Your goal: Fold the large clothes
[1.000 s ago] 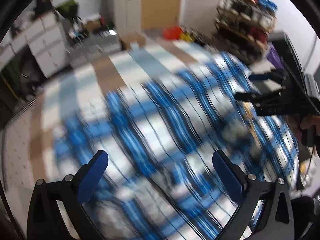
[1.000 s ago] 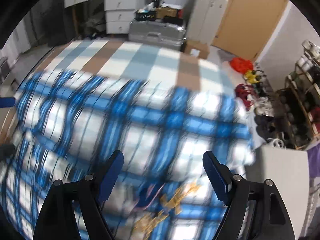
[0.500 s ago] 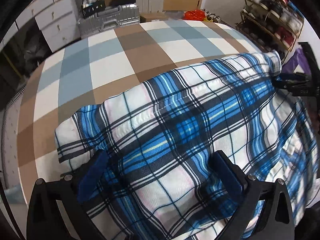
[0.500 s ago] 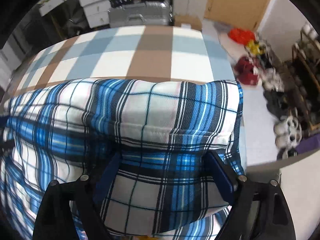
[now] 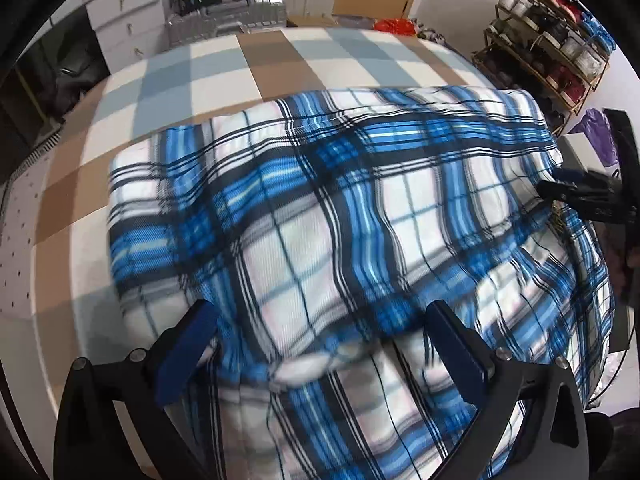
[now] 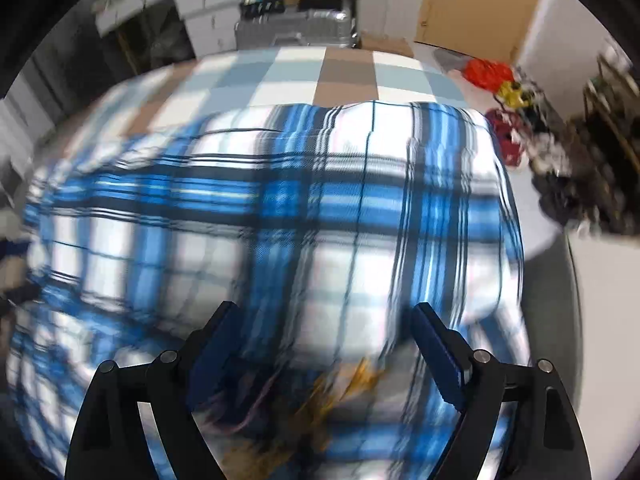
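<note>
Lying folded on checked bed (image 5: 168,80): blue plaid garment (image 5: 340,208). Standing behind: drawers (image 5: 128,20), suitcase (image 6: 292,32), door (image 6: 472,4), shoe rack (image 5: 548,40). Hovering over cloth, jaws apart: left gripper (image 5: 320,344), right gripper (image 6: 320,340).

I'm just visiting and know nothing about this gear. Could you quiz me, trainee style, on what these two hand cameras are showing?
1. True or false: the plaid garment lies on a checked cloth.
2. Which colour stands out most in the plaid: A red, B blue, C green?
3. In the left camera's view, where do the other hand's tongs appear?

Key
1. True; the checked cloth shows bare beyond the garment.
2. B.
3. At the right edge, by the garment's right side. The left tongs stand wide open over the plaid.
</note>
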Demonstrator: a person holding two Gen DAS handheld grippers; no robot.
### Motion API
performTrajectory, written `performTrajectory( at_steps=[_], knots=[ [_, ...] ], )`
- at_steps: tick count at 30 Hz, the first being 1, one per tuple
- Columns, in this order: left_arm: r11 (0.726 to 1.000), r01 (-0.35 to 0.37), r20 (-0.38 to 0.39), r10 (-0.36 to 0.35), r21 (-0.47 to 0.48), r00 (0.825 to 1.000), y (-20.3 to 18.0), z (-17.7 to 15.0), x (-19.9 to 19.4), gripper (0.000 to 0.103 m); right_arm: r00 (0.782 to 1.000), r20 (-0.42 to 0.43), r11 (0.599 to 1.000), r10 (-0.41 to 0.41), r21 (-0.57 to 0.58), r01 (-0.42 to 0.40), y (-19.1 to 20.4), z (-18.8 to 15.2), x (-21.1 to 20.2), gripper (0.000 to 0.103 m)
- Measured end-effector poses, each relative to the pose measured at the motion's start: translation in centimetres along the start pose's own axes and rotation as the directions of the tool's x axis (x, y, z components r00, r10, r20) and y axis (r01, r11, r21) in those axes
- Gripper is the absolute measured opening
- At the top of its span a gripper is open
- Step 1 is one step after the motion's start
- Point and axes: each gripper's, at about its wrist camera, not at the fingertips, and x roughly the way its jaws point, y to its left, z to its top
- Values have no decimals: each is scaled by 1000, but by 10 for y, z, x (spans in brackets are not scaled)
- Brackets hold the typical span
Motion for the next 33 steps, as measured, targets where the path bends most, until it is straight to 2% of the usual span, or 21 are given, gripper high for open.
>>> performTrajectory(
  at_steps=[2,4,5,7,8,9,11,12,15,19,21,22,24,26,30,33],
  knots=[
    [1000,-7,65,7,-2,998,-8,-14,-25,101,993,73,993,97,60,-102,1,-21,-33,87],
    [1000,-27,158,25,10,987,-23,-34,-56,101,964,174,972,203,86,-221,7,-47,-72,89],
    [999,-47,231,42,16,972,-33,-46,-77,101,947,217,962,237,84,-260,11,-61,-91,89],
    [995,-93,338,78,29,938,-51,-66,-107,101,897,331,940,293,73,-334,23,-94,-129,101],
    [990,-134,397,110,34,911,-62,-79,-124,101,872,384,932,303,72,-356,27,-109,-144,103],
    [985,-167,434,135,36,891,-71,-85,-134,101,834,457,922,310,72,-382,31,-130,-162,103],
    [972,-233,516,186,27,836,-88,-105,-159,101,796,521,915,310,63,-397,41,-157,-181,103],
    [969,-246,540,196,21,819,-96,-116,-169,102,779,546,916,307,54,-398,46,-170,-187,103],
    [968,-250,572,207,-4,794,-102,-130,-185,102,758,587,922,285,47,-383,55,-197,-194,103],
    [966,-254,598,235,-55,766,-112,-155,-202,102,790,557,933,258,69,-354,52,-223,-189,103],
    [970,-229,609,233,-86,759,-110,-166,-203,102,820,520,934,239,107,-340,45,-228,-185,103],
    [971,-219,610,234,-101,757,-113,-170,-200,102,822,517,933,238,114,-342,41,-231,-185,103],
    [969,-211,605,247,-130,757,-111,-179,-199,102,813,540,929,219,139,-342,31,-239,-191,103],
    [967,-205,587,253,-149,769,-108,-181,-189,102,804,561,919,197,181,-351,20,-247,-195,103],
    [972,-164,552,229,-166,802,-96,-192,-179,102,808,569,913,154,230,-336,5,-262,-200,103],
    [966,-177,524,253,-190,814,-78,-196,-173,102,799,584,918,141,224,-326,2,-275,-203,103]
  ],
)
